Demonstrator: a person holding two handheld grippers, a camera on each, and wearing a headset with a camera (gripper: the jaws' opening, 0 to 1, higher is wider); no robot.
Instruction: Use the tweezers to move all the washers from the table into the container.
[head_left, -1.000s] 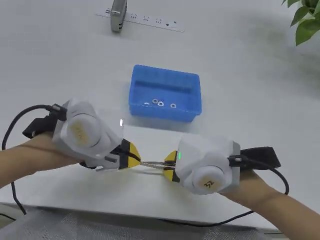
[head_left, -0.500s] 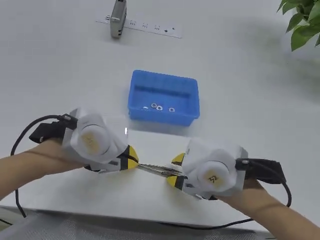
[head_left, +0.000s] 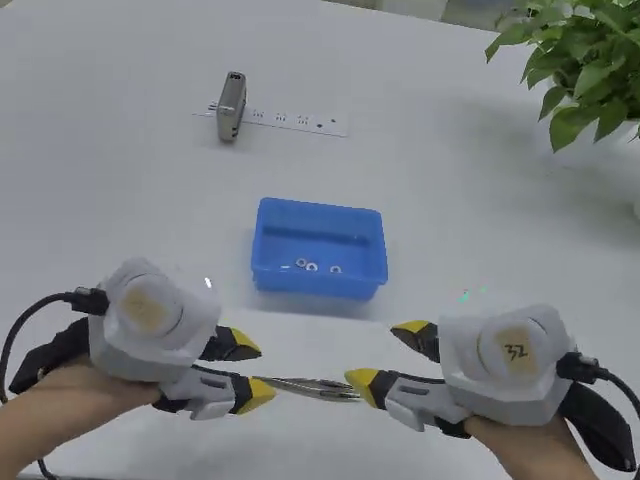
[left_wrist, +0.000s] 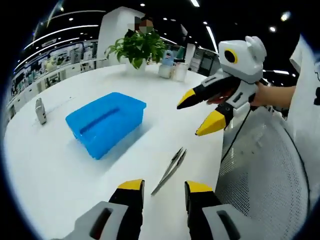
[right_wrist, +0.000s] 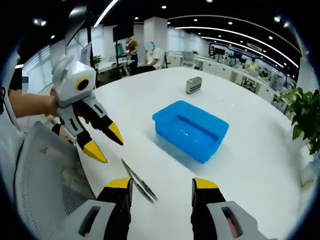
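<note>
The metal tweezers (head_left: 305, 387) lie flat on the white table near its front edge, held by neither gripper. My left gripper (head_left: 255, 372) is open at their left end, and my right gripper (head_left: 378, 353) is open at their right end. In the left gripper view the tweezers (left_wrist: 170, 170) lie just ahead of my own open jaws (left_wrist: 165, 187), with the right gripper (left_wrist: 190, 120) raised beyond. In the right gripper view the tweezers (right_wrist: 139, 182) lie by my left jaw, and the left gripper (right_wrist: 111, 150) faces me. The blue container (head_left: 318, 222) holds several washers (head_left: 315, 267).
A white power strip (head_left: 285, 120) with a grey adapter (head_left: 232, 92) lies at the back. A green plant (head_left: 570, 50) stands at the far right. The table's front edge runs just behind the tweezers, with a mesh chair (right_wrist: 55, 170) below it.
Both grippers have opened and drawn apart, and the tweezers that they met on now lie free on the table. The head camera has tilted up, showing more of the table.
</note>
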